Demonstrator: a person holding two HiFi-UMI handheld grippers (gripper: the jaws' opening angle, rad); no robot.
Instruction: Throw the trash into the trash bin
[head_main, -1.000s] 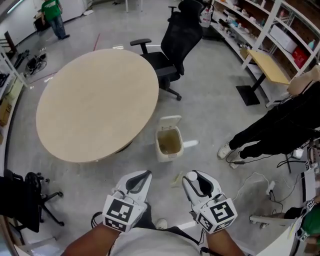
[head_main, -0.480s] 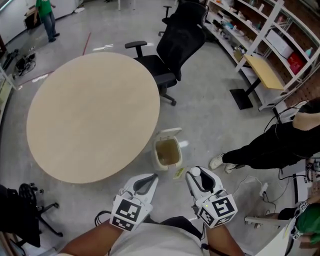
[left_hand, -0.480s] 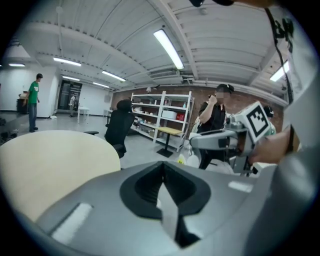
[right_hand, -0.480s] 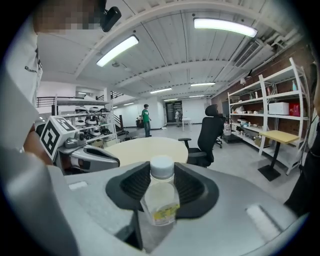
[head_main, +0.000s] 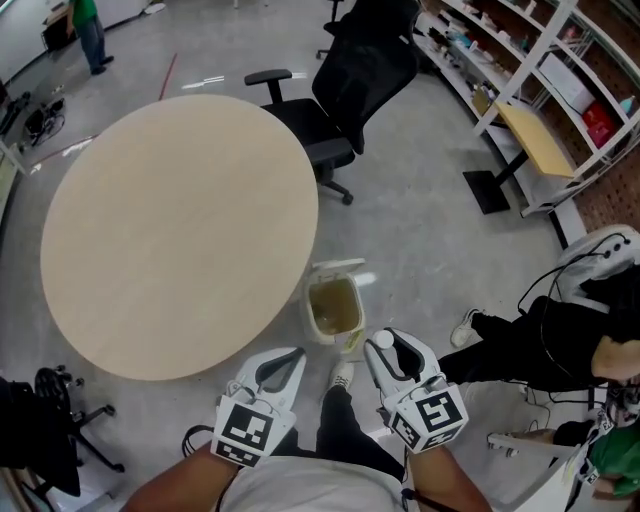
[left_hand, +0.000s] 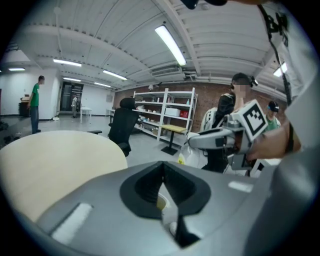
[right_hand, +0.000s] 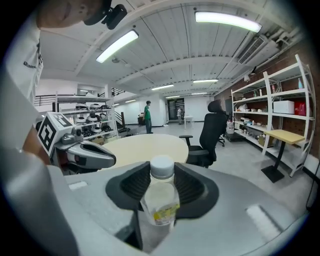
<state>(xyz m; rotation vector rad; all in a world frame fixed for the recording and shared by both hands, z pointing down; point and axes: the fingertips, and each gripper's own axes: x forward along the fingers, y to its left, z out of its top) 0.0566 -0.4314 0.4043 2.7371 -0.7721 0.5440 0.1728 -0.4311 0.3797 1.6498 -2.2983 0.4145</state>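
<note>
Right gripper (head_main: 392, 352) pinching a small clear plastic bottle with white cap (right_hand: 161, 197), cap forward, just short of the open beige trash bin (head_main: 311, 303), seemingly for dropping in. Left gripper (head_main: 283, 360) pressed together, empty, also near the bin.

I see a grey concrete floor (head_main: 420, 230) across the frame. On it, a round beige table (head_main: 170, 230) fills the left half. A small trash bin (head_main: 313, 308), lid up, stands at centre, just beside the table's lower right edge. A black office chair (head_main: 345, 100) stands at top centre and a wooden-topped desk (head_main: 535, 135) at upper right.
</note>
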